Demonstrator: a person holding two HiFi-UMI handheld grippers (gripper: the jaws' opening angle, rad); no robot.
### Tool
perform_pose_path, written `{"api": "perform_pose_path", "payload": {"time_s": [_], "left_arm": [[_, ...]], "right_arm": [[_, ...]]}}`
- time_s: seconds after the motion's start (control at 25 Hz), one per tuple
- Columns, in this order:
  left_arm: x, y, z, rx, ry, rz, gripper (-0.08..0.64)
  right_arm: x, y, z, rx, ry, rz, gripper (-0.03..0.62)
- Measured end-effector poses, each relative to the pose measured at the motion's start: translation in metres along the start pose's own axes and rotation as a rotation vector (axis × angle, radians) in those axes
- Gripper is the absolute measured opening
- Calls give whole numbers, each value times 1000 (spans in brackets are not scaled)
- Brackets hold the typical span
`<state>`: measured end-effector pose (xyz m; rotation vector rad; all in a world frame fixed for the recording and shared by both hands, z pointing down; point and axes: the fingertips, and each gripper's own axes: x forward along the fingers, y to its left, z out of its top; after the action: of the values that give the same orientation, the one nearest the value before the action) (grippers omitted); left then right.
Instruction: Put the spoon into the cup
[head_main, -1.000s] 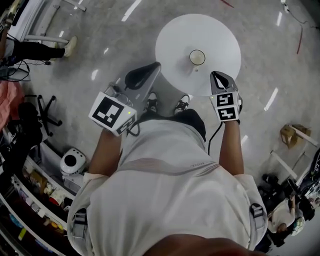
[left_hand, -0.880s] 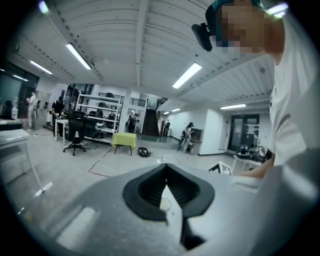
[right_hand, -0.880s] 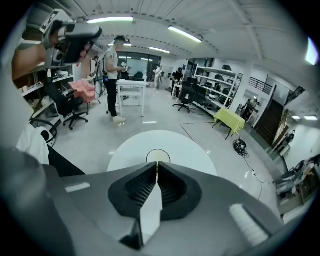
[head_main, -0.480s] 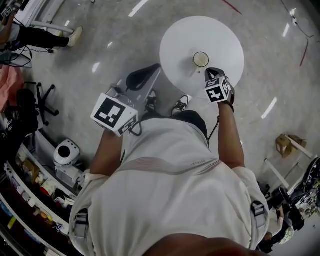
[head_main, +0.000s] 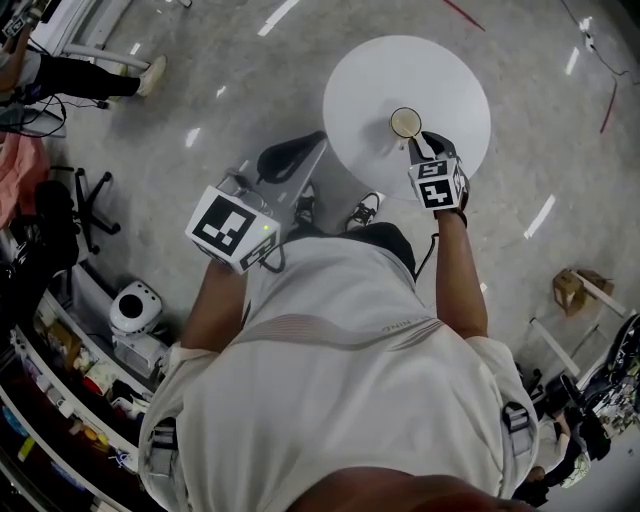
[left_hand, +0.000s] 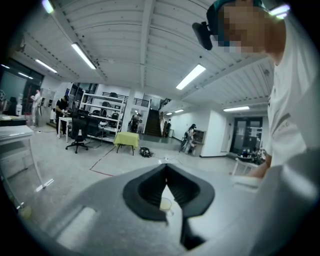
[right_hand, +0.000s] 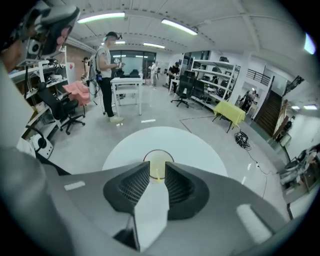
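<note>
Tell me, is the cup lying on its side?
No, the cup stands upright on the white table, its open mouth facing up toward the head view.

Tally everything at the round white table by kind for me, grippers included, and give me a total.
table: 1
cup: 1
grippers: 2, the left gripper and the right gripper
spoon: 1, a faint pale sliver between the right gripper's jaws, just over the cup
Total: 5
</note>
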<state>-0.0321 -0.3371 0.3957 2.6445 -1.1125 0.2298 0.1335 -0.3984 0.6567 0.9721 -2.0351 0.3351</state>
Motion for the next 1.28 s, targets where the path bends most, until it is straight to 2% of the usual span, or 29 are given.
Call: {"api": "perform_pose_path", "payload": {"time_s": [0.08, 0.2, 0.36, 0.48, 0.84, 1.0, 1.28], "left_arm": [[-3, 2, 4, 5, -4, -7, 2], [-7, 3, 13, 16, -19, -32, 2], [-5, -2, 30, 35, -56, -86, 2], [-1, -9, 47, 60, -88, -134, 2], [5, -21, 90, 125, -158, -238, 2], [9, -36, 96, 143, -170, -280, 2], [15, -53, 103, 153, -182, -331, 2]], "right_arm": [[-24, -3, 21, 44, -89, -24, 98], [-71, -7, 55, 108, -237, -56, 60], [-135, -13, 97, 129, -410, -101, 9], [-186, -20, 123, 166, -522, -147, 5], [-300, -15, 158, 259, -779, -223, 5], [-322, -8, 158, 257, -858, -190, 5], [-339, -10, 147, 242, -861, -244, 6]]}}
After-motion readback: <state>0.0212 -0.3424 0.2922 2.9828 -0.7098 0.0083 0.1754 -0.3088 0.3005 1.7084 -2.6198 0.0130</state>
